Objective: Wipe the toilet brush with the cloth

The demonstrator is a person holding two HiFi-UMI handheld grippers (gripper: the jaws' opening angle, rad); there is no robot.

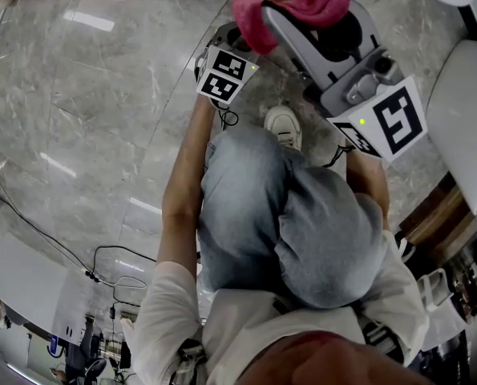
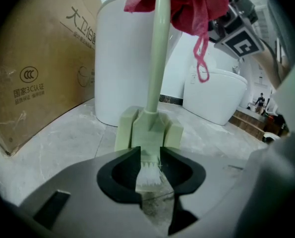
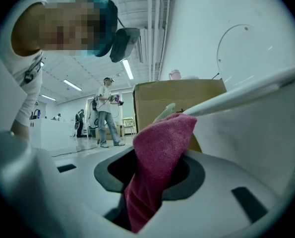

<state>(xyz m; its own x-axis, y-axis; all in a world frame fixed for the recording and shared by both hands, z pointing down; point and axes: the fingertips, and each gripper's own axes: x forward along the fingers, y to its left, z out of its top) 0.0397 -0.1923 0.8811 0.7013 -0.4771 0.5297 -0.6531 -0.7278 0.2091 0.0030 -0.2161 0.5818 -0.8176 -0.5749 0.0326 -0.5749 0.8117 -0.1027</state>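
The pale green toilet brush stands upright just in front of the tall white cylinder, with its whitish bristles pointing down below a blocky head. The pink cloth is bunched round the upper handle, and a thin loop dangles from it.

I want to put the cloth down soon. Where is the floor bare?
Free: the marble floor left of the left tool, between the cardboard box and the cables. Crowded: right of the toilet brush, where the white toilet stands, and around the person's legs.
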